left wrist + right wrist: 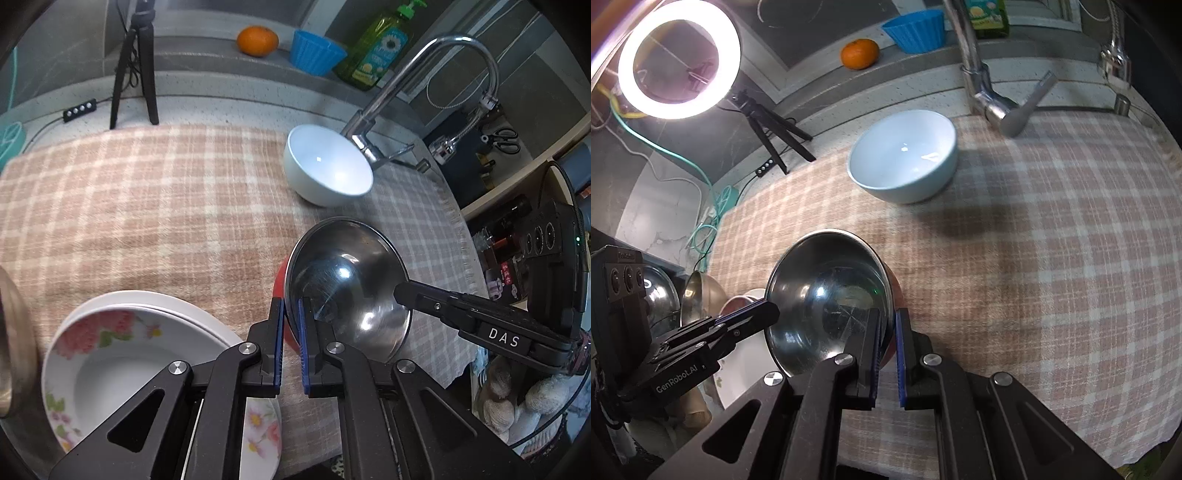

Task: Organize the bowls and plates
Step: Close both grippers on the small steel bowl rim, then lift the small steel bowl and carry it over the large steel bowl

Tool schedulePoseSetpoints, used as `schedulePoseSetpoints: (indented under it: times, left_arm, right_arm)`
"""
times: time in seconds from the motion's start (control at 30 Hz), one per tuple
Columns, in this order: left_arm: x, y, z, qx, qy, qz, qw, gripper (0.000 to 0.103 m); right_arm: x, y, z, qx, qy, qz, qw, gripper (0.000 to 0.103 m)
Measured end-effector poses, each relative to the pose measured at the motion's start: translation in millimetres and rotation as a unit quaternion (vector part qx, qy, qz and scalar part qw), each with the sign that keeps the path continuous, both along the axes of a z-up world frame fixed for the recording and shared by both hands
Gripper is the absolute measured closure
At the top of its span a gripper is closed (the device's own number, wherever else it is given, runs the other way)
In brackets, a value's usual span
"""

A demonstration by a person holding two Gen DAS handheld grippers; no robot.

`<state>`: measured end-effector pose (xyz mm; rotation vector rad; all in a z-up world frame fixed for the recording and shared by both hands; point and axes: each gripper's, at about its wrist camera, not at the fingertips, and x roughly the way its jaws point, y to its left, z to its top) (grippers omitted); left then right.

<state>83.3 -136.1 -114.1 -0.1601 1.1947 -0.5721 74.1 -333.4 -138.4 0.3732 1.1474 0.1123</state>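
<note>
You have the steel bowl point(347, 284) pinched on opposite sides of its rim: your left gripper point(291, 310) is closed down tight on the near-left edge, one blue pad inside the wall and one outside, and your right gripper point(887, 325) is clamped just as narrowly on the rim across from it. The bowl sits tilted toward the cameras, with a red bowl point(281, 284) showing right behind and beneath it; from these views you cannot tell whether the two are nested and touching or whether the steel one is already clear. That is your first risk: if they are stuck together, the red one may ride along and drop back onto the checked cloth point(147, 206). The second is the grip itself. A thin, slick metal rim held by two narrow pinches can pivot or slide out if your hands drift apart, tilt unevenly, or move at different speeds. Just beside your left hand lies the stack of plates, topped by the floral plate point(110, 354), so a slipping bowl would likely strike china. The pale blue bowl point(905, 155) stands well apart near the faucet point(424, 88), safely out of the way for now.
</note>
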Motion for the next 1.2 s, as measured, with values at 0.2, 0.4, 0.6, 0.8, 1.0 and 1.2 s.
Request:
schedulePoseSetpoints:
  times: [0.2,0.4,0.6,0.8,1.0,1.2]
  left_arm:
    - [0,23,18,-0.011,-0.018,0.020,0.9996,0.097]
    - [-2,53,31,-0.019,-0.032,0.047,0.9982,0.097]
    - [-6,85,38,-0.021,-0.040,0.075,0.9962,0.097]
    - [-11,119,45,-0.024,-0.047,0.107,0.9929,0.097]
    - [-15,153,51,-0.023,-0.055,0.137,0.9887,0.097]
    - [-18,187,50,-0.019,-0.057,0.166,0.9843,0.097]
  right_arm:
    - [6,23,21,-0.006,-0.018,0.020,1.000,0.096]
    - [13,50,34,-0.006,-0.029,0.043,0.999,0.096]
    - [21,83,45,-0.010,-0.037,0.074,0.997,0.096]
    - [29,118,54,-0.011,-0.043,0.106,0.993,0.096]
    - [38,157,58,-0.011,-0.047,0.137,0.989,0.096]
    - [45,193,56,-0.009,-0.045,0.164,0.985,0.096]
